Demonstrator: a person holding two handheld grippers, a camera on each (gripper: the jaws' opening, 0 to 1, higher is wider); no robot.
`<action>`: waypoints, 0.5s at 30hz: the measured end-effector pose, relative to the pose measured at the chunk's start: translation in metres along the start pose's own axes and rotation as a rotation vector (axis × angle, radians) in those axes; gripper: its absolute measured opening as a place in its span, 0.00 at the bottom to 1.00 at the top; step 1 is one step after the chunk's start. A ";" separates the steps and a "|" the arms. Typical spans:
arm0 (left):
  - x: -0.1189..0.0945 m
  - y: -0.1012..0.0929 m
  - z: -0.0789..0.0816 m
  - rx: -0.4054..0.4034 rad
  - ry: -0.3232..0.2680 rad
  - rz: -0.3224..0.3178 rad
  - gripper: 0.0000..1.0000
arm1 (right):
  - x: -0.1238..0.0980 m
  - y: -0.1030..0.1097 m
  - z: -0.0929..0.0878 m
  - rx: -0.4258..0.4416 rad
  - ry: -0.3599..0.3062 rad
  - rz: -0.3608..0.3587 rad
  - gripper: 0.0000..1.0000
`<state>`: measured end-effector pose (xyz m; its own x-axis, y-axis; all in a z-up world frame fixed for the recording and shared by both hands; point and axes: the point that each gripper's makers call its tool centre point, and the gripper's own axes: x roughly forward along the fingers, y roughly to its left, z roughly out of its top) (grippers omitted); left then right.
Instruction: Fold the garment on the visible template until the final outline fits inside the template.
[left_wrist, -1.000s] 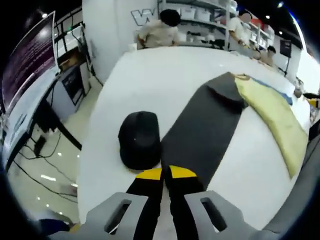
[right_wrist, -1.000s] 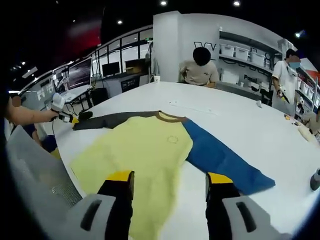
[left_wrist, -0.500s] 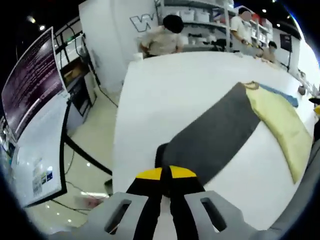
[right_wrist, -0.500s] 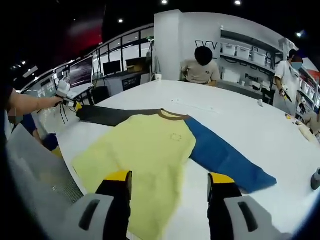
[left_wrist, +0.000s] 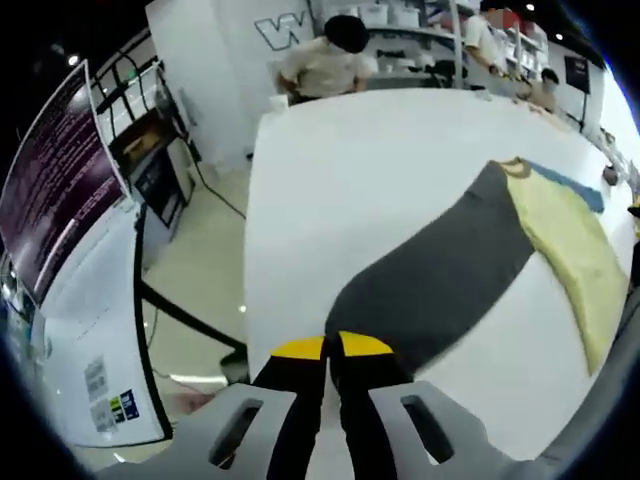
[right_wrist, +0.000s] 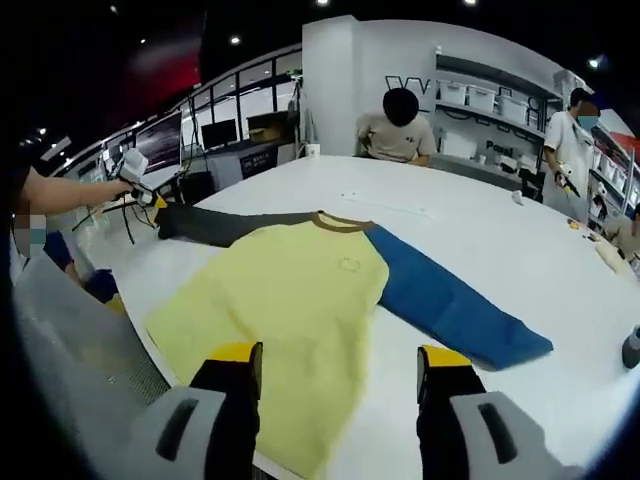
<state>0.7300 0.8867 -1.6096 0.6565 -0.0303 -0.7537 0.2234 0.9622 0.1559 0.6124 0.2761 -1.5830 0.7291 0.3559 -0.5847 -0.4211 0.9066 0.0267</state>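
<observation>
- The white counter (right_wrist: 480, 240) carries a shirt (right_wrist: 290, 300), spread flat: yellow body, blue sleeve (right_wrist: 450, 310), grey sleeve (left_wrist: 440, 280).
- It looks soft and light; best taken by edges or cuffs.
- The left gripper (left_wrist: 331, 350) has its fingers clenched on the grey cuff.
- The right gripper (right_wrist: 340, 375) hangs with fingers released.

shirt hem (right_wrist: 300, 455) behind jaws, sleeve cuff (left_wrist: 335, 315) hidden

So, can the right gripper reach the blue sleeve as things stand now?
Probably yes: the right gripper is open over the yellow body, and the blue sleeve lies flat beside it, uncovered.
</observation>
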 end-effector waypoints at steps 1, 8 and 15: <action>0.001 -0.002 -0.001 -0.011 0.004 -0.003 0.06 | 0.000 0.000 0.000 0.000 0.001 0.001 0.61; -0.002 -0.023 -0.001 -0.085 0.077 -0.001 0.06 | 0.000 0.003 0.002 -0.003 0.002 0.006 0.62; 0.000 -0.055 0.022 -0.093 0.059 -0.058 0.06 | 0.003 0.011 0.003 -0.006 -0.001 0.040 0.63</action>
<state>0.7341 0.8281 -1.6039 0.6005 -0.0731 -0.7963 0.1902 0.9803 0.0534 0.6116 0.2881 -1.5816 0.7121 0.3915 -0.5828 -0.4526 0.8906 0.0453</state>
